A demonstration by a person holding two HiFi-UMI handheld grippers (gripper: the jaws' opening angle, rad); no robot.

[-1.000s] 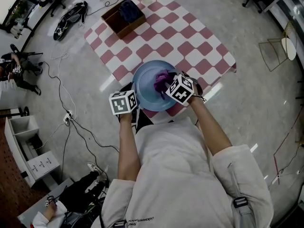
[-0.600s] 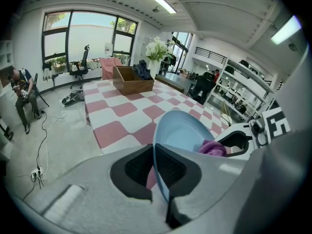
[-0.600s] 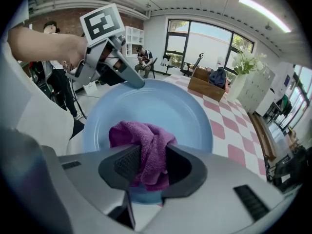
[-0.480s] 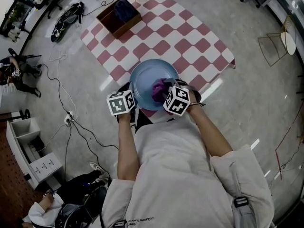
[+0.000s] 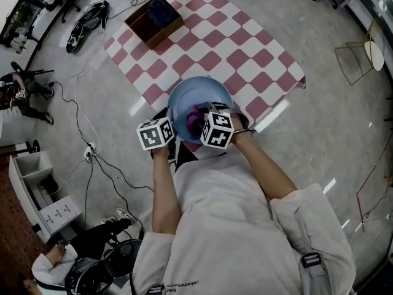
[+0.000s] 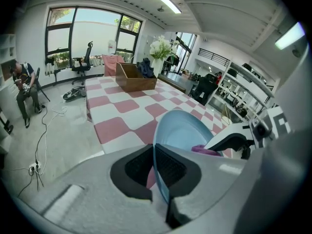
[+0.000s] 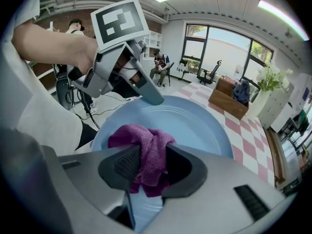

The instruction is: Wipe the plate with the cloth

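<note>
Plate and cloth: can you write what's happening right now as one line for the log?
left gripper: shut on plate rim | right gripper: shut on cloth | cloth: purple, bunched against plate's face

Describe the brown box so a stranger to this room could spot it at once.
Find the table covered in pink-and-white checks. Toward its far-left edge, away from the blue plate the person holds, sits the open brown box. It is the only box there, with dark blue fabric bundled inside.
</note>
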